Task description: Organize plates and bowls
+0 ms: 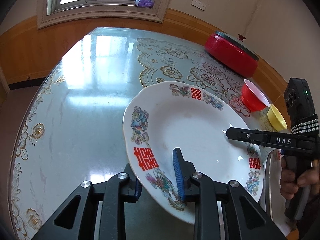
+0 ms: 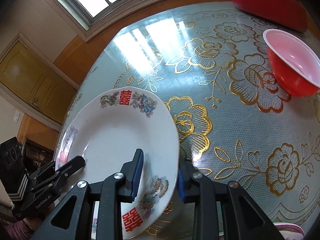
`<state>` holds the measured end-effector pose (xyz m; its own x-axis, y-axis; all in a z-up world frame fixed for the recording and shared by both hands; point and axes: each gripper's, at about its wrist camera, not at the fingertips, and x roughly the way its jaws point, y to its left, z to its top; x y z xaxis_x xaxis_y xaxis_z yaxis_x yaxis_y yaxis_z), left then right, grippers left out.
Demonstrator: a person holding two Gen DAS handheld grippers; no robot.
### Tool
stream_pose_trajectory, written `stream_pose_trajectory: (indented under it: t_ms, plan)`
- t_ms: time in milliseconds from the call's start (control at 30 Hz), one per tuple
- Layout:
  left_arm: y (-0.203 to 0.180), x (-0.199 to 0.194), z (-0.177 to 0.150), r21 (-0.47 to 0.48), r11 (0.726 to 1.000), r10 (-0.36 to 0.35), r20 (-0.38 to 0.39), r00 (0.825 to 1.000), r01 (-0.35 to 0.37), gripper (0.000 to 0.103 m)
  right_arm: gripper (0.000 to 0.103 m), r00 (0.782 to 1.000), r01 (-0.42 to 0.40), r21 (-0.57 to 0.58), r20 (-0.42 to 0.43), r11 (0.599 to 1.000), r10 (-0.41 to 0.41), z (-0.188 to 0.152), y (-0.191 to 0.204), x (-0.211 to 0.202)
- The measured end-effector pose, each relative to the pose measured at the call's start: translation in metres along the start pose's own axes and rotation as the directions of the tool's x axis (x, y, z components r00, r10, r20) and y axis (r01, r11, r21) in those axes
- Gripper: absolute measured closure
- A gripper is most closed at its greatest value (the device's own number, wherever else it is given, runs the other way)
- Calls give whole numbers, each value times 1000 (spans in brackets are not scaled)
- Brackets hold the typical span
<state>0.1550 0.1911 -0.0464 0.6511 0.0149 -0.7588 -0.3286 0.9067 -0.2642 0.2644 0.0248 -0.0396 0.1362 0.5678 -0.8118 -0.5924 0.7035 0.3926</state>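
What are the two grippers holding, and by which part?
Both hold the white patterned ceramic plate by its rim: left gripper at one edge, right gripper at the opposite edge.

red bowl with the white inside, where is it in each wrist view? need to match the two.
Left wrist: red bowl at right, mid-height, just beyond the white plate, with the yellow bowl beside it.
Right wrist: red bowl at upper right, large, standing apart from the plate on the floral cloth.
Shared landmark: the red lidded pot, behind the bowl in both views.
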Motion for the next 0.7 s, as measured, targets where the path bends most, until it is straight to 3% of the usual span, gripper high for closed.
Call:
stream_pose_trajectory:
  t_ms: [400, 633, 700]
  plan:
    - [14, 10, 8, -8, 1000, 24, -22, 999, -24, 72, 72, 1000, -5, -13, -3, 1000, 5, 2, 10, 8]
    - [17, 8, 11, 21, 1000, 21, -17, 1000, -21, 73, 76, 997, 73, -92, 12, 993, -72, -1, 27, 15]
    - [17, 6, 10, 23, 1000, 16, -13, 1000, -16, 73, 76, 998, 60, -93, 7, 994, -60, -1, 28, 16]
